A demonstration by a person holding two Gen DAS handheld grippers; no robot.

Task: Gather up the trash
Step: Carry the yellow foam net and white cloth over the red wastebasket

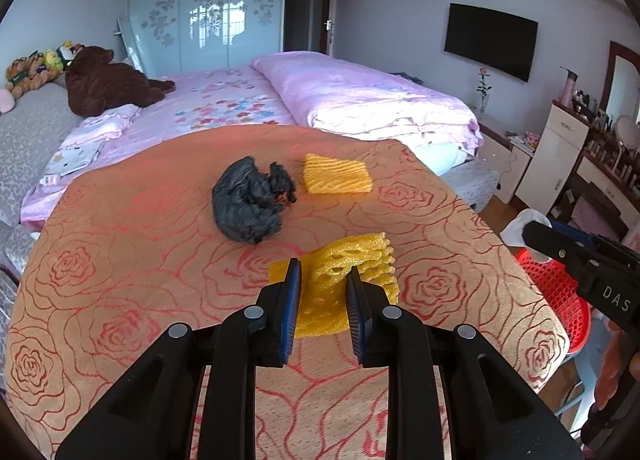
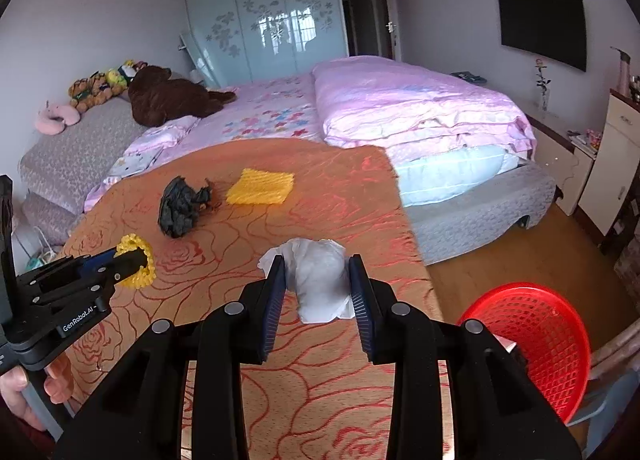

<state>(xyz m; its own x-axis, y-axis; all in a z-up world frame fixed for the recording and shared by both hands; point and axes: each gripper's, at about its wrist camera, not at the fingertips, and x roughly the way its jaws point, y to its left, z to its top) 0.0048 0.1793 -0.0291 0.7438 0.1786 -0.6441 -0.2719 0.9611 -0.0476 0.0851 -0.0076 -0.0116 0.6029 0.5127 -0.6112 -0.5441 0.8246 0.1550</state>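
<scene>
My left gripper (image 1: 324, 272) is shut on a yellow foam fruit net (image 1: 352, 264), held just above the orange rose-patterned tablecloth (image 1: 120, 260). It also shows in the right wrist view (image 2: 138, 264). My right gripper (image 2: 318, 264) is shut on a crumpled white tissue wad (image 2: 320, 280), held over the table's right part. A crumpled black plastic bag (image 1: 250, 202) and a flat yellow foam net (image 1: 338, 180) lie further back on the table. A red mesh basket (image 2: 540, 340) stands off the table's right edge.
A bed with a pink quilt (image 1: 360, 100) stands behind the table. Stuffed toys (image 1: 100, 80) lie at its left. A dresser (image 1: 568, 148) and wooden floor (image 2: 500, 260) are at the right. A wardrobe (image 1: 208, 16) and TV (image 1: 490, 40) are at the back.
</scene>
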